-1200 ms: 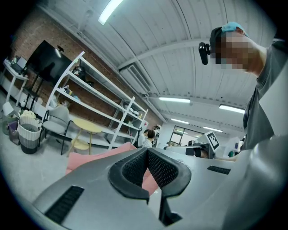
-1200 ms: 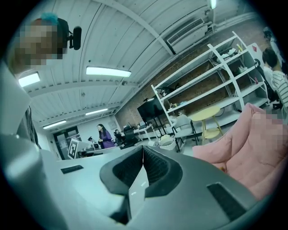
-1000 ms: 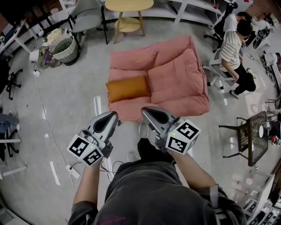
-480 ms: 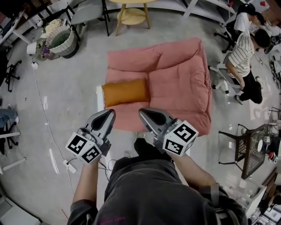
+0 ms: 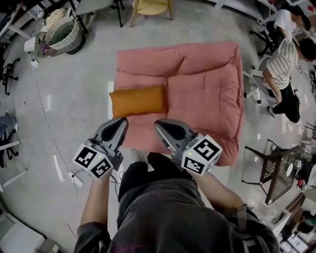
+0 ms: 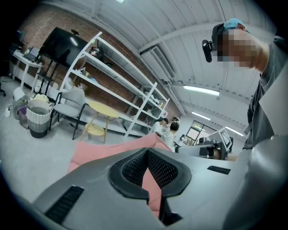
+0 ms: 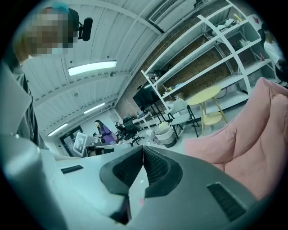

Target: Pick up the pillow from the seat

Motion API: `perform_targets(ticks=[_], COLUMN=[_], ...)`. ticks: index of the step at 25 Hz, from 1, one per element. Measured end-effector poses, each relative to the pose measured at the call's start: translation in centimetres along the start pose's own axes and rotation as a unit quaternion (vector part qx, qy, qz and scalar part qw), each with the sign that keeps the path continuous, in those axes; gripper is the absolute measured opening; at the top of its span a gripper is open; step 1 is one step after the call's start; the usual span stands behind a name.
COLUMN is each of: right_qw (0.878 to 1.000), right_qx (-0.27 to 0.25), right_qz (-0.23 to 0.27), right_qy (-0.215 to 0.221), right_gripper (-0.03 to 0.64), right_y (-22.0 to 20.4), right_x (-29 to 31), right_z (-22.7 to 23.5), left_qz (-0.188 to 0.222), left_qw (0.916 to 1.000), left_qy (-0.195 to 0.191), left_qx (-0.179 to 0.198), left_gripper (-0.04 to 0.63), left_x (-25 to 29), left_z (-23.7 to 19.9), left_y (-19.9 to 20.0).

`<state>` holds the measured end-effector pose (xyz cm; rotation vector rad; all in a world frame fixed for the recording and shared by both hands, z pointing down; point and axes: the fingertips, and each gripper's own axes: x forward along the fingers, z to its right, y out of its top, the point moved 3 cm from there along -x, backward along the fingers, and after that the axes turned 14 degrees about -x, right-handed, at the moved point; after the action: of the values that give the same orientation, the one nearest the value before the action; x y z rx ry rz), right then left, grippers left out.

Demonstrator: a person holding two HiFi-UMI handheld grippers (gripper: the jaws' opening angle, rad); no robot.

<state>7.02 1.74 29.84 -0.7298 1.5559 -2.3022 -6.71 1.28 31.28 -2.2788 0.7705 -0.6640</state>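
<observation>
An orange pillow lies across the left part of a pink cushioned floor seat. In the head view both grippers are held low, at the seat's near edge, just short of the pillow. My left gripper is shut with nothing in it, its tip a little below the pillow's left half. My right gripper is also shut and empty, its tip over the seat's front edge, below the pillow's right end. The left gripper view shows the shut jaws with the pink seat beyond. The right gripper view shows its shut jaws and the seat at the right.
A wicker basket and a yellow round table stand beyond the seat. A person in a striped shirt sits at the right. A black mesh chair is at the lower right. A cable and power strip lie on the floor at the left.
The seat and pillow have come closer and lower in the head view as the person stepped forward. Both grippers stay shut and have neared the seat's front edge.
</observation>
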Motion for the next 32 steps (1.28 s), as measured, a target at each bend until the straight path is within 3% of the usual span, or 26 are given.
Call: perform_targets(ticks=[7, 17, 28, 32], right_qw=[1.0, 0.995, 0.987, 0.984], right_qx=[0.009, 0.04, 0.069, 0.079], right_qz=[-0.027, -0.084, -0.134, -0.149], right_qy=[-0.01, -0.046, -0.057, -0.059], right_gripper=[0.015, 0.015, 0.015, 0.015], right_y=[-2.2, -9.1, -14.2, -15.9], right_x=[3.2, 6.9, 11.4, 12.7], right_z=[2.7, 5.2, 4.7, 5.0], left_qz=[-0.017, -0.048, -0.087, -0.098], left_qw=[0.9995, 0.9979, 0.9936, 0.9918], left_qy=[0.01, 0.007, 0.022, 0.029], left_qx=[-0.026, -0.043, -0.068, -0.077], left_gripper=[0.009, 0.011, 0.012, 0.079], left_x=[2.4, 4.4, 5.4, 5.8], left_z=[-6.2, -17.9, -30.6, -34.0], left_y=[-1.1, -5.1, -9.9, -11.2])
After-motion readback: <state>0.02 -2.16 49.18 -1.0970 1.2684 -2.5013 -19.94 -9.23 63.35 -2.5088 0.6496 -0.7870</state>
